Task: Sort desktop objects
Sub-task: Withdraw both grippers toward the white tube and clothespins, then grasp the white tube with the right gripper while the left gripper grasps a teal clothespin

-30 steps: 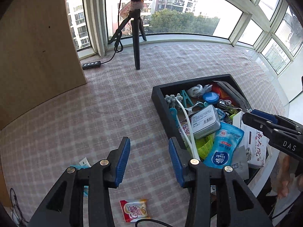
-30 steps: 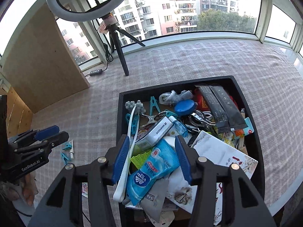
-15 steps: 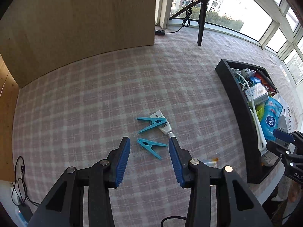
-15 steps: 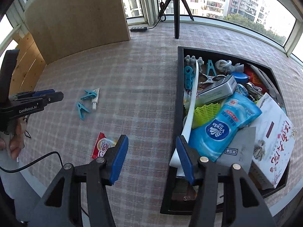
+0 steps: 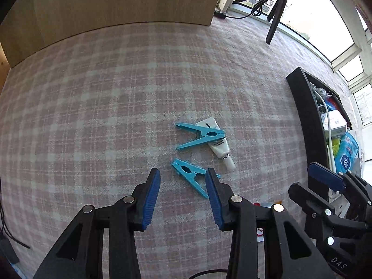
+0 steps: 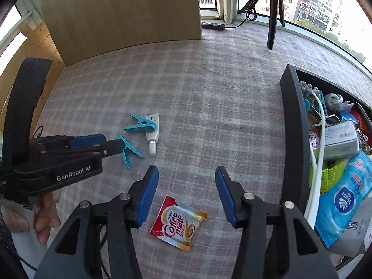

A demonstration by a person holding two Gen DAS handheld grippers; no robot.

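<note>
Two blue clothes pegs lie on the checked cloth. The near peg [image 5: 191, 176] sits between the tips of my open, empty left gripper [image 5: 183, 181]. The far peg [image 5: 201, 136] rests across a small white tube [image 5: 219, 144]. In the right wrist view the pegs [image 6: 140, 123] [image 6: 128, 150] and the tube [image 6: 153, 131] lie left of centre, with my left gripper [image 6: 111, 145] over the near peg. My right gripper [image 6: 186, 187] is open and empty, above a red Coffee mate sachet [image 6: 178, 225].
A black tray [image 6: 293, 125] full of mixed items, including a blue Vinda tissue pack [image 6: 343, 197] and a white box [image 6: 340, 138], stands at the right. A wooden board [image 6: 121, 11] and a tripod [image 6: 273, 11] stand at the back.
Both grippers have swung left, away from the tray. My left gripper has come down close over the near blue peg. My right gripper now hangs over the Coffee mate sachet.
</note>
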